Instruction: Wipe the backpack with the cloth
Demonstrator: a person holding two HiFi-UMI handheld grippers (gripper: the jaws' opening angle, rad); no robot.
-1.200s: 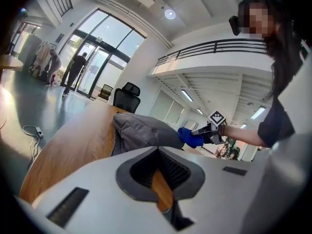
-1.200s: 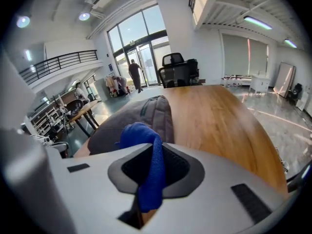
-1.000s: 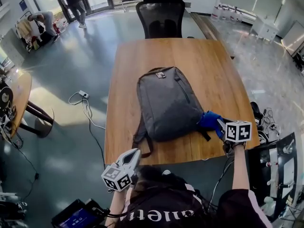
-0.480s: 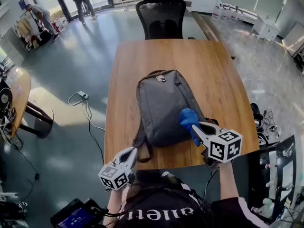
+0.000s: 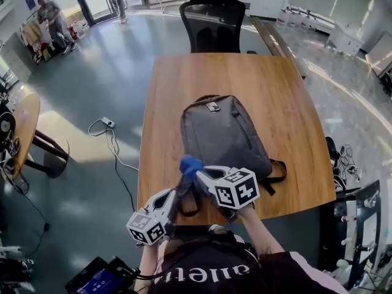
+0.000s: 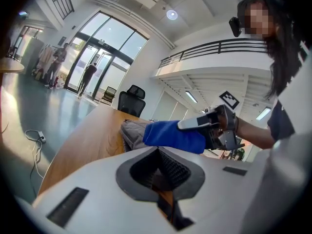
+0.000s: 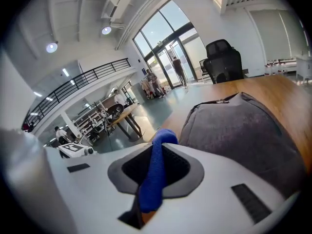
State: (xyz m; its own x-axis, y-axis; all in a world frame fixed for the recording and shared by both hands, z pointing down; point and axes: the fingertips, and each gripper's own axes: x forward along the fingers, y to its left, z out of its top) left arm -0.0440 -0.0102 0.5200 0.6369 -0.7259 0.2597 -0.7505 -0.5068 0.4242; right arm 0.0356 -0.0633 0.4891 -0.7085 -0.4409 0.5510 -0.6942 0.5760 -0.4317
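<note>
**A:** Right gripper (image 5: 202, 175), state?

**B:** Jaws clamped on the blue cloth (image 5: 189, 163). In the right gripper view a fold of it runs up between the pads and sticks out past the tips. Left gripper (image 5: 170, 199): jaws drawn together with nothing between them, only a sliver of wood showing through. It hangs at the near table edge, just at 7 o'clock of the right one.

**A:** Change over the last second?

**B:** A second ago the cloth sat at the backpack's 4 o'clock corner, by the strap (image 5: 278, 173). Half a second ago it was on the lower part of the grey face. Now it is at the 7 o'clock corner. That is one sweep, right to left, across the near end of the bag. The left gripper barely moved.

**A:** Meaning for the task?

**B:** Judgement: one wiping pass over the bottom band is about finished. The middle and the top by the handle look unwiped. The next pass probably needs to start further toward 12.

**A:** Backpack (image 5: 223, 136) relative to the gripper?

**B:** It lies flat on the wooden table (image 5: 294, 121), handle end toward 12 and base toward the person. From the right gripper's tips, most of it spreads toward 1 o'clock. The cloth is at the corner's edge, and I cannot tell whether it is pressing on the fabric or has just come off it.
</note>
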